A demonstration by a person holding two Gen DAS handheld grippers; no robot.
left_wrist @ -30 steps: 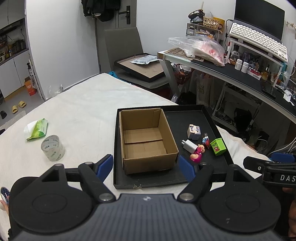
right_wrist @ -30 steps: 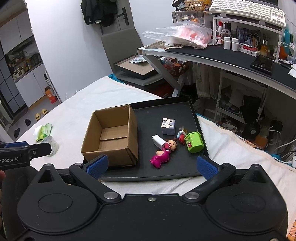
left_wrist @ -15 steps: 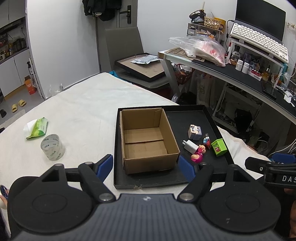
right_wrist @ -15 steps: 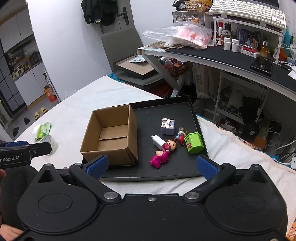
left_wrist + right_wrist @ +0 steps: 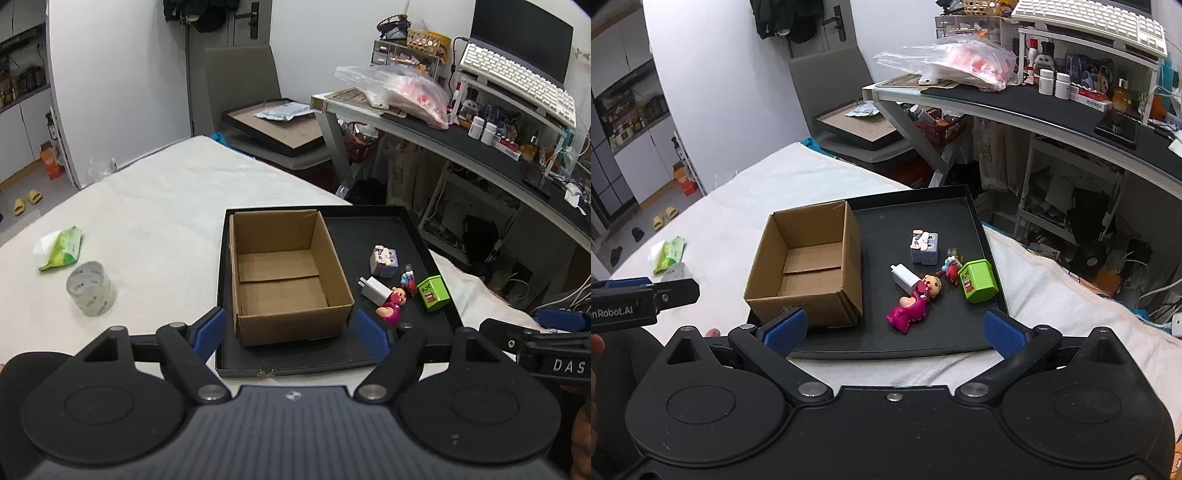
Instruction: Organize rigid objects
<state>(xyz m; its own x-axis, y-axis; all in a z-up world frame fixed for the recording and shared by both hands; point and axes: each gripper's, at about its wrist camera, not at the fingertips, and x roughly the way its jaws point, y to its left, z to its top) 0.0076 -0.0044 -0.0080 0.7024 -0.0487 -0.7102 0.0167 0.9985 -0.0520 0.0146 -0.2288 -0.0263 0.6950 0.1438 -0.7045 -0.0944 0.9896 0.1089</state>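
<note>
Grippers, left [image 5: 291, 330] and right [image 5: 895, 330], both wide and empty, have barely moved; we see the box [image 5: 284, 273] empty, toys [image 5: 916, 299] untouched by the tray's [image 5: 975, 218] right edge: sorting unstarted.

A cardboard box [image 5: 809, 266] is set on the left part of a tray [image 5: 964, 343]. To its right, on the tray floor, a cube toy [image 5: 924, 246], charger [image 5: 904, 276], doll [image 5: 914, 302] and bin toy [image 5: 978, 280] are clustered.
</note>
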